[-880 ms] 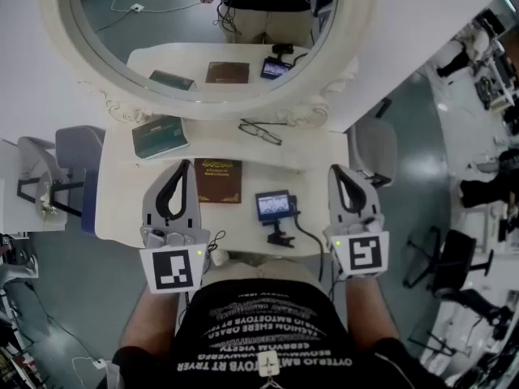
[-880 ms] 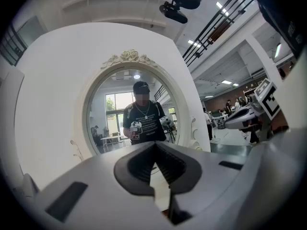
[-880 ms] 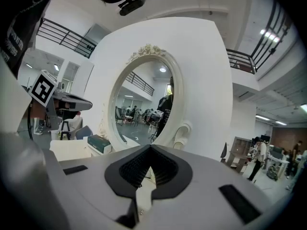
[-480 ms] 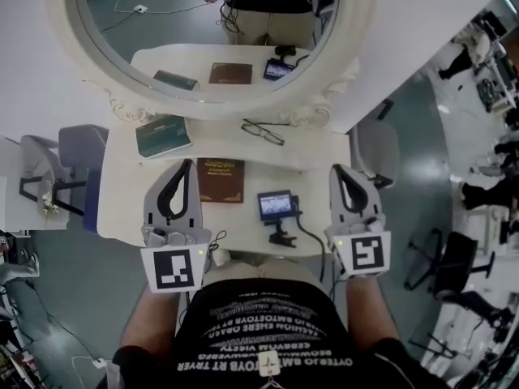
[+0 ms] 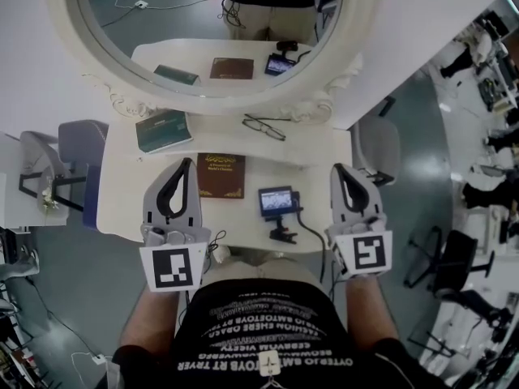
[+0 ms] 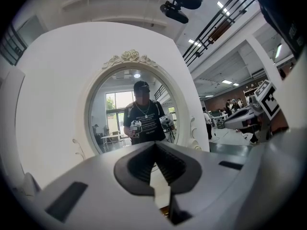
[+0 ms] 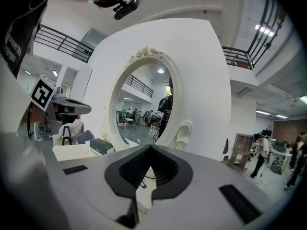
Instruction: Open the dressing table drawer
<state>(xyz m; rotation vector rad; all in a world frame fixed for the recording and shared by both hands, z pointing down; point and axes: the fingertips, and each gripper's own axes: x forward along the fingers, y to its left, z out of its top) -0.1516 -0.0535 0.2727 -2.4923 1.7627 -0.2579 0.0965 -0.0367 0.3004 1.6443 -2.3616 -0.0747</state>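
The white dressing table (image 5: pixel 126 193) with its oval mirror (image 5: pixel 203 23) fills the head view. Its drawer front does not show from above; it is hidden under the table top's near edge. My left gripper (image 5: pixel 186 163) (image 6: pixel 154 146) hovers over the table's front left, shut, with nothing between its pads. My right gripper (image 5: pixel 339 169) (image 7: pixel 150 148) hovers over the front right, also shut and empty. Both point toward the mirror, which the two gripper views show straight ahead.
On the table top lie a green book (image 5: pixel 163 130), a pair of glasses (image 5: pixel 264 126), a brown book (image 5: pixel 220 175) and a small screen on a stand (image 5: pixel 276 202) with a cable. A grey chair (image 5: pixel 75 148) stands left and another (image 5: pixel 378 148) right.
The table and the things on it have drifted slightly up in the head view. Both grippers keep their places and stay shut.
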